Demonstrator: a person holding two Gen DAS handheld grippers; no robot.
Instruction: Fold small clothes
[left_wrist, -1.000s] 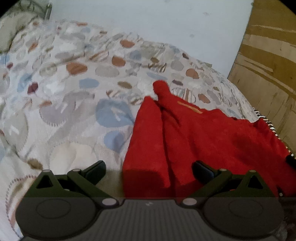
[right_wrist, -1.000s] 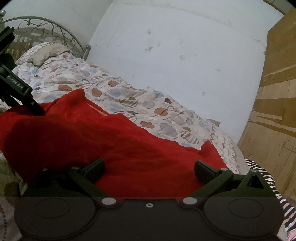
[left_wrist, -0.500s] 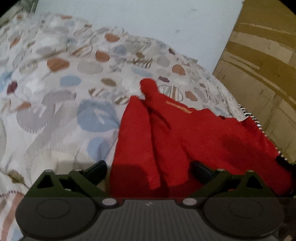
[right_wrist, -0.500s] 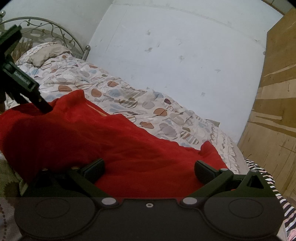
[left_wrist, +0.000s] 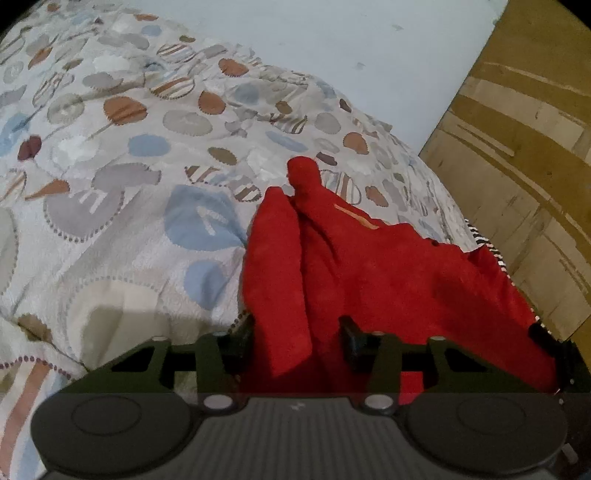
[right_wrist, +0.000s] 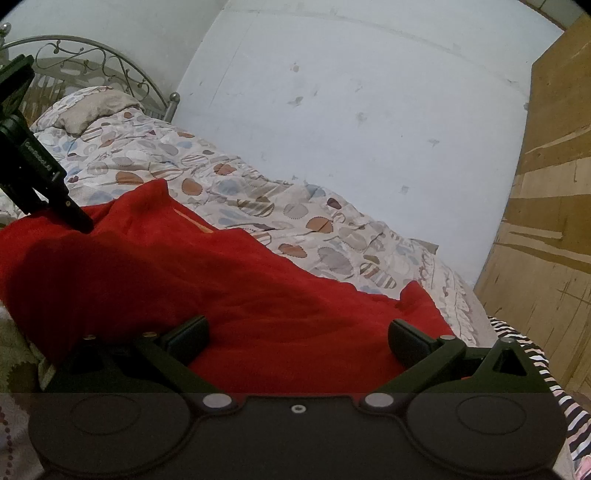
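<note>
A red fleece garment (left_wrist: 388, 266) lies spread on the patterned bedspread (left_wrist: 129, 166). My left gripper (left_wrist: 297, 338) has its jaws drawn in around the garment's near left edge, with red cloth bunched between the fingers. In the right wrist view the same garment (right_wrist: 221, 288) fills the foreground. My right gripper (right_wrist: 297, 334) is open, its fingers wide apart and resting over the cloth near its lower edge. The left gripper's body shows at the left of that view (right_wrist: 40, 173), its tip on the garment.
A striped black-and-white cloth (right_wrist: 535, 354) lies at the bed's right edge under the red garment. A wooden panel (right_wrist: 546, 192) stands at right, a white wall behind. A pillow (right_wrist: 96, 107) and metal headboard (right_wrist: 92, 59) are at the far end.
My left gripper's jaws have closed from wide open onto the garment's left edge. The right gripper has stayed still and open.
</note>
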